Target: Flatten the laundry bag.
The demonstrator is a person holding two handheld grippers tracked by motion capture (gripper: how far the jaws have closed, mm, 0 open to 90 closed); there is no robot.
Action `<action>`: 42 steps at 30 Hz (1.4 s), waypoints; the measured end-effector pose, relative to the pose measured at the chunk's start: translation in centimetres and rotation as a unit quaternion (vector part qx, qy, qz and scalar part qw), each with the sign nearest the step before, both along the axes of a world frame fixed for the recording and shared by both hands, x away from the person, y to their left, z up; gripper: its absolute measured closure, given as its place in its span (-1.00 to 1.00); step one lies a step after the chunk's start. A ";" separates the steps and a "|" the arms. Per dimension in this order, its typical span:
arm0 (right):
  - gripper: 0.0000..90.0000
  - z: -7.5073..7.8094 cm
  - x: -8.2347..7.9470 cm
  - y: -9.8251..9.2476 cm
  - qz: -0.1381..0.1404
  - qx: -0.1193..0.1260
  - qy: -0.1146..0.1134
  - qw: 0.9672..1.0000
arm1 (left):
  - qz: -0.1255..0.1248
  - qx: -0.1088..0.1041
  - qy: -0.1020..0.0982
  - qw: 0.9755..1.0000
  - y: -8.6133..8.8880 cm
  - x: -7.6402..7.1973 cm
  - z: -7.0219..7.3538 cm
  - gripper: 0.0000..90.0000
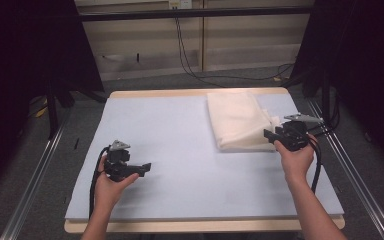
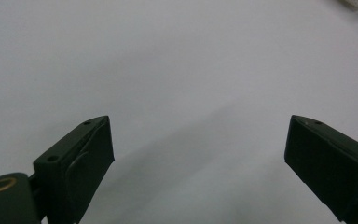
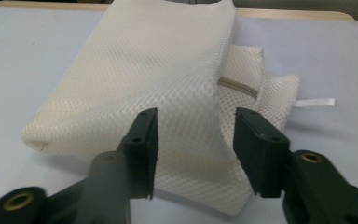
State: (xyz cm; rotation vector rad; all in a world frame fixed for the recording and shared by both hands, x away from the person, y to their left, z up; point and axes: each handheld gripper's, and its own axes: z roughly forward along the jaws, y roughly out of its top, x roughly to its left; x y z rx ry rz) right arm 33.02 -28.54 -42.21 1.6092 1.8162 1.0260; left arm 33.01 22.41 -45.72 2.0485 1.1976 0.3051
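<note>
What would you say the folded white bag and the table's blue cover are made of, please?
The folded bag looks like cream synthetic mesh fabric: an open honeycomb weave, with a zip and ribbon tab. The table cover seems a matte pale-blue mat, perhaps foam; its smooth surface shows no weave.

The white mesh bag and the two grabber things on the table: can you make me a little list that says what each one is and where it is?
thing in hand: folded cream-white mesh laundry bag with a zip and a white ribbon loop
bag's place: far right part of the pale blue table mat
right gripper: at the bag's near edge, jaws apart, mesh between them, pads not pressing
left gripper: jaws wide open over bare mat, apart from the bag
bag's state: lying flat, folded over
</note>
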 end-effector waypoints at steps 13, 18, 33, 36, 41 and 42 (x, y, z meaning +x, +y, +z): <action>0.53 -0.4 2.2 1.6 0.034 0.018 0.003 0.999 | -0.011 0.012 0.004 1.000 -0.3 0.1 -0.1 -0.83; 0.79 0.6 2.3 2.7 0.064 0.016 -0.011 0.998 | -0.003 0.003 0.005 1.000 -0.2 0.1 -0.2 -0.83; 0.80 2.6 2.1 6.7 0.120 0.006 -0.040 0.992 | -0.022 0.009 0.013 1.000 -0.8 0.1 -0.3 -0.83; 0.80 2.9 2.2 7.4 0.130 0.003 -0.042 0.991 | -0.024 0.008 0.012 1.000 -0.8 0.1 -0.3 -0.83; 0.81 3.2 2.3 8.8 0.146 0.005 -0.053 0.988 | -0.025 0.002 0.013 1.000 -1.0 0.0 -0.3 -0.83; 0.81 3.2 2.3 9.2 0.151 0.004 -0.054 0.987 | -0.026 0.001 0.014 1.000 -1.0 0.0 -0.3 -0.83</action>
